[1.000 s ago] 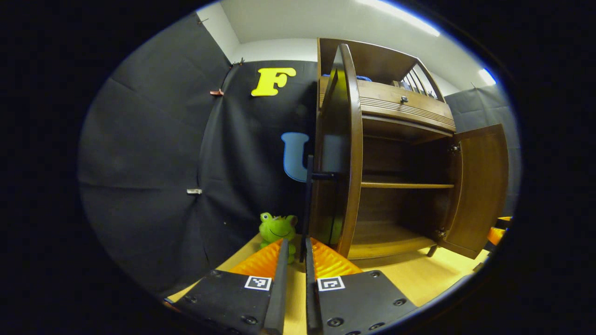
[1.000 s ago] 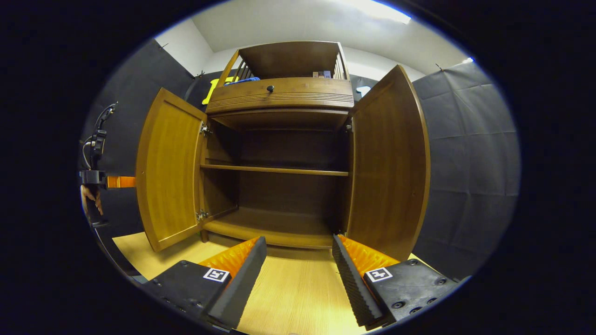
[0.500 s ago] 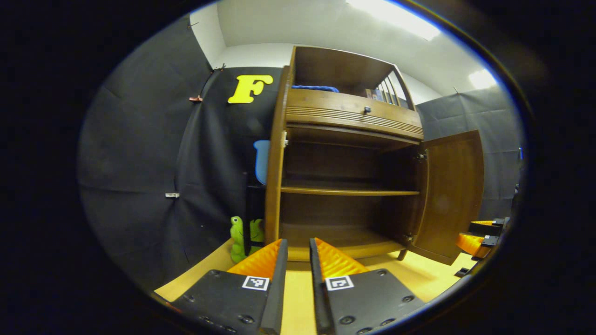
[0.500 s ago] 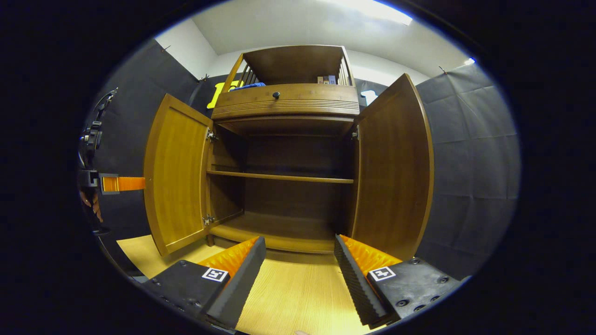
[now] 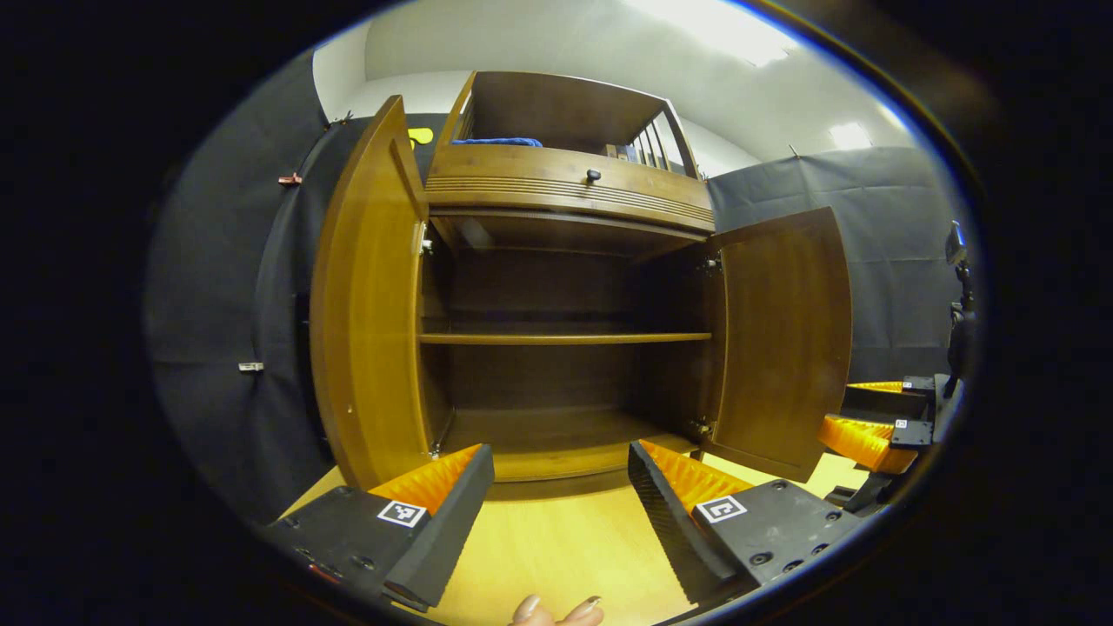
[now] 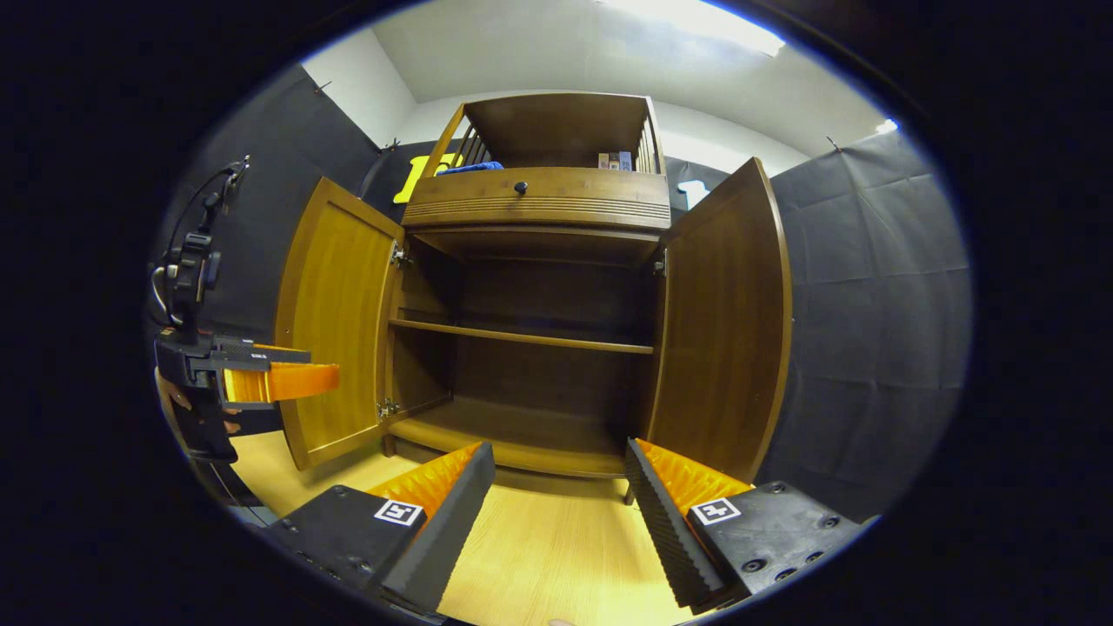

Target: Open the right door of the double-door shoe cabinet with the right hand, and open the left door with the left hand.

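Pale wood floor under both tools. Left tool spread, empty; right tool spread, empty. Shoe cabinet straight ahead of each. Left door and right door both swung wide: task looks finished, no tool touching.

Glossy brown wood shoe cabinet; pale matt wood floor.
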